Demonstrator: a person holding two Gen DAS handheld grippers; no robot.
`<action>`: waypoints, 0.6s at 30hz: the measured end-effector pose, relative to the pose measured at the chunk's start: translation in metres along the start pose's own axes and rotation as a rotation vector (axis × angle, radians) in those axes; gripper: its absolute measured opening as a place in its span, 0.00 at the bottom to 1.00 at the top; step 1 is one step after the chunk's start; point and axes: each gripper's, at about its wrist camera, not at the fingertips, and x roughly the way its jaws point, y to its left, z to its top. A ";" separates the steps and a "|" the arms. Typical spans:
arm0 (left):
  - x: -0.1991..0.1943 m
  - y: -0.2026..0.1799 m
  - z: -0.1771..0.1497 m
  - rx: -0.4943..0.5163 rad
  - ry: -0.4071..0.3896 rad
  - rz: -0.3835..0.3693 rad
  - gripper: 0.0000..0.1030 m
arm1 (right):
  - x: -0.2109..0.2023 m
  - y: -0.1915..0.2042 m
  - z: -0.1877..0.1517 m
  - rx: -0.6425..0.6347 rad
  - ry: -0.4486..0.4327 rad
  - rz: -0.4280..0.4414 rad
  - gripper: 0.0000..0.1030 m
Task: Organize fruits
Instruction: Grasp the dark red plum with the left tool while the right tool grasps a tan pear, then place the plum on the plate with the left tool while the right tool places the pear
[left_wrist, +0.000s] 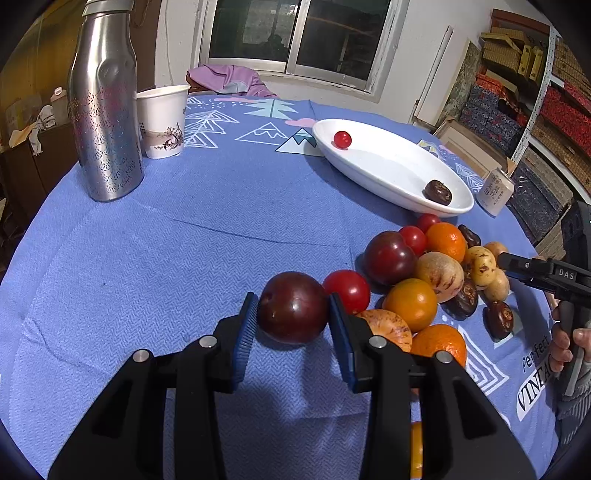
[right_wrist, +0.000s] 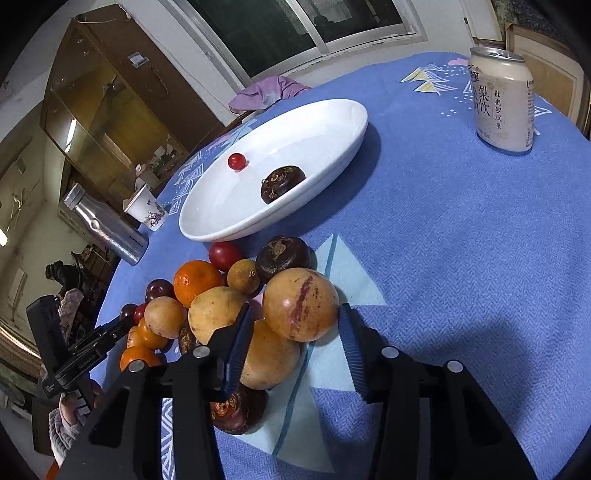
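My left gripper is shut on a dark red plum that rests on the blue tablecloth at the near left edge of a fruit pile. The pile holds oranges, red tomatoes, another plum, yellow fruits and dark brown water chestnuts. In the right wrist view my right gripper is shut on a round yellow fruit with a purple streak on top of the pile's near side. A white oval plate beyond the pile holds a cherry tomato and a water chestnut.
A steel bottle and a paper cup stand at the table's far left. A drink can stands to the right of the plate. A purple cloth lies at the far edge. A person's hand holds the right gripper's handle.
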 end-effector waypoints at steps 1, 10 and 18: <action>0.000 0.000 0.000 -0.003 -0.001 -0.006 0.37 | -0.001 -0.002 0.000 0.007 0.000 0.004 0.39; -0.029 -0.020 0.023 0.019 -0.086 -0.041 0.37 | -0.035 0.008 0.012 -0.023 -0.121 0.009 0.27; 0.010 -0.092 0.102 0.126 -0.041 -0.095 0.37 | -0.018 0.039 0.084 -0.100 -0.057 -0.009 0.24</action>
